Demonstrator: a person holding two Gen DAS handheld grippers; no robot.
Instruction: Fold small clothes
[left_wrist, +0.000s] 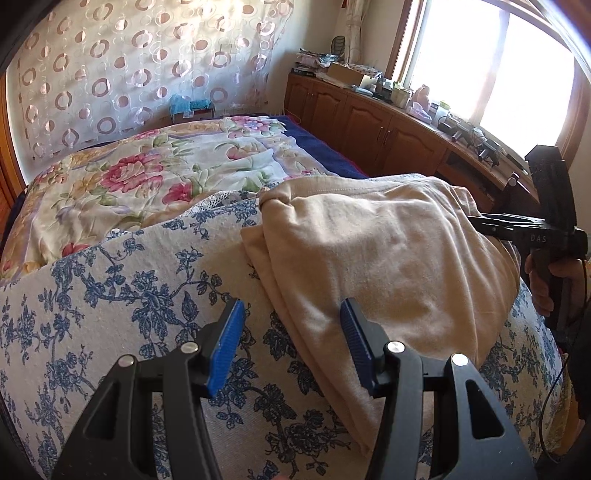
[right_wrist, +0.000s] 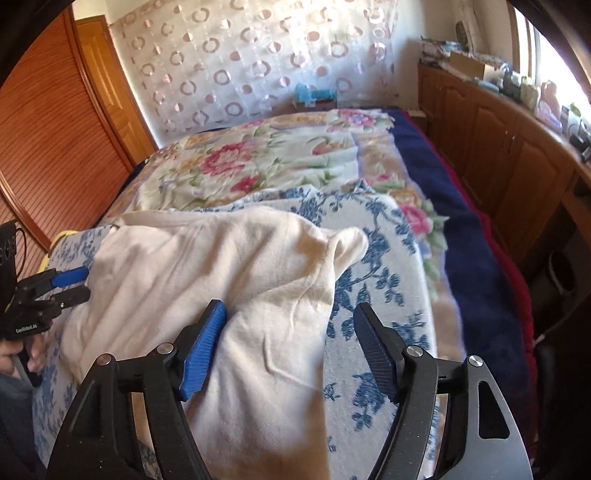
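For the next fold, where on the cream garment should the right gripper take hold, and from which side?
On the loose corner flap of the cream garment, coming from its right over the blue-flowered cloth. That corner stands puckered up off the cloth, so one finger could likely slide under it. The right gripper is open.

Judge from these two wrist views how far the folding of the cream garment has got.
Done: the cream garment lies doubled over in layers on the blue-flowered cover, roughly folded but bulky. In hand: nothing is gripped; the left claw and the right claw are both open over its edges. Left: flattening the lumps, perhaps another fold.
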